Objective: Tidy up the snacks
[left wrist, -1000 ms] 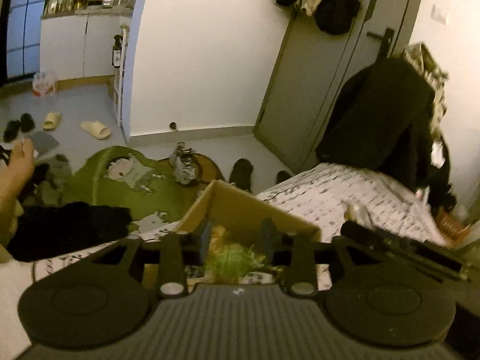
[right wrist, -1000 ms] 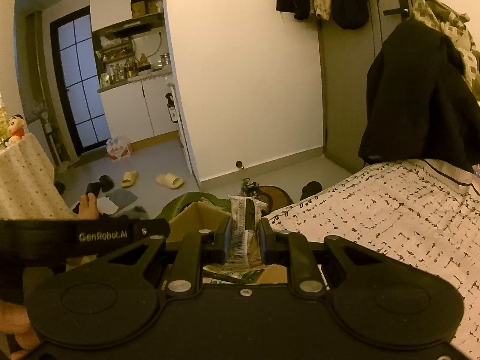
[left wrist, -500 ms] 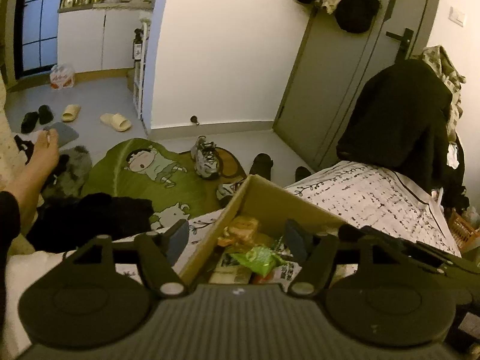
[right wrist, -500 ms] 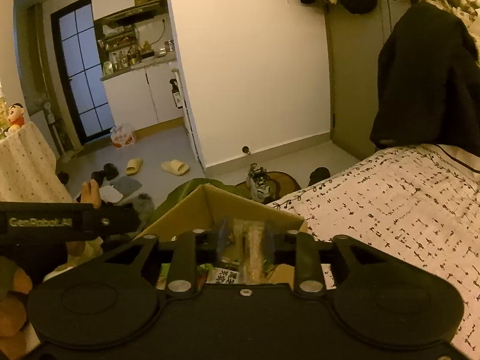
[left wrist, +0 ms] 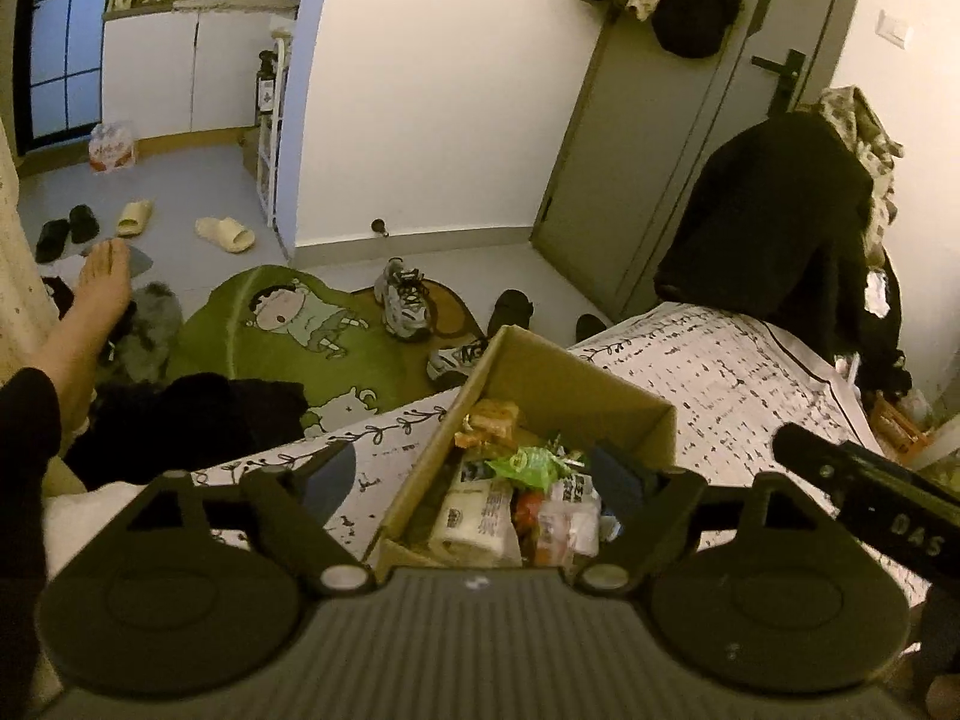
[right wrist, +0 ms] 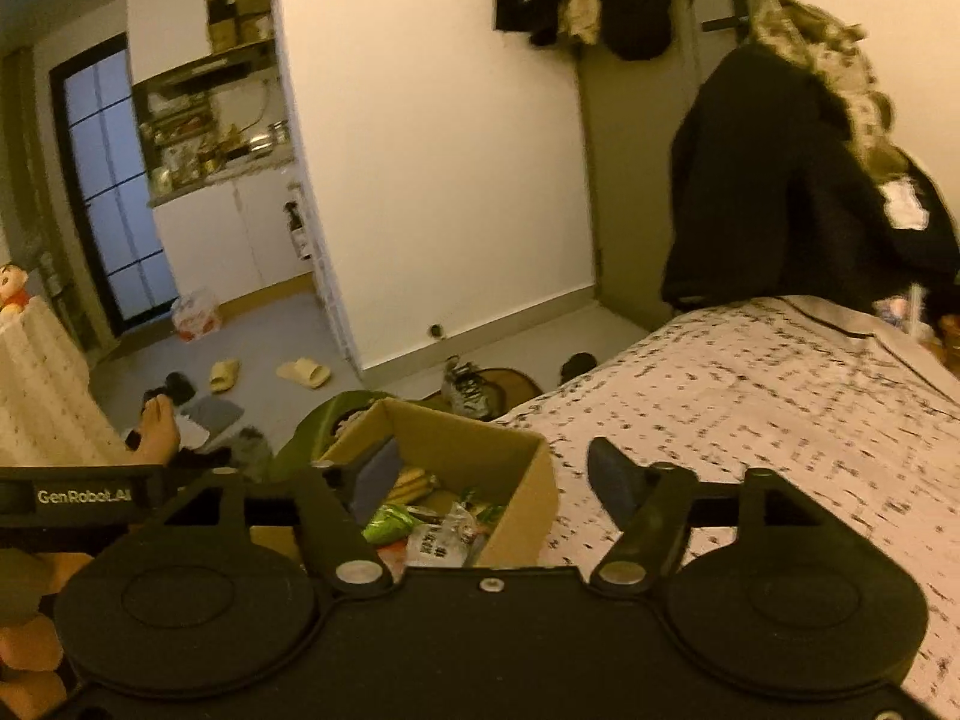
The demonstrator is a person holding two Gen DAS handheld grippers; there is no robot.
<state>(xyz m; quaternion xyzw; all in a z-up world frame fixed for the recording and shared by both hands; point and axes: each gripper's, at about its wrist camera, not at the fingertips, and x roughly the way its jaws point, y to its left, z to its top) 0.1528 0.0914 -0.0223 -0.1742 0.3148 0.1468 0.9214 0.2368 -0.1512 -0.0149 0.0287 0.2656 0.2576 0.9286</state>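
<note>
Both packets now lie in the cardboard box [left wrist: 543, 387], which sits on the patterned bed [left wrist: 738, 384], so the step in hand appears to be the release after dropping snacks in. The left gripper [left wrist: 474, 477] has just been opening its jaws and they stand wide apart over the box, nothing pressed between them; the green snack packet [left wrist: 528, 463] lies loose below on the pile. The right gripper [right wrist: 489, 477] has likewise just been spreading its jaws, which are empty, one finger over the box and the other over the bedsheet. There is one box; inside it can be counted one green packet, one white packet [left wrist: 474, 510], one orange-brown pack [left wrist: 492, 417] toward the far wall and some red-and-white wrappers, though the exact total is hard to tell. No loose snack shows on the bed, so the next move likely calls for drawing both grippers clear and looking around for more.
</note>
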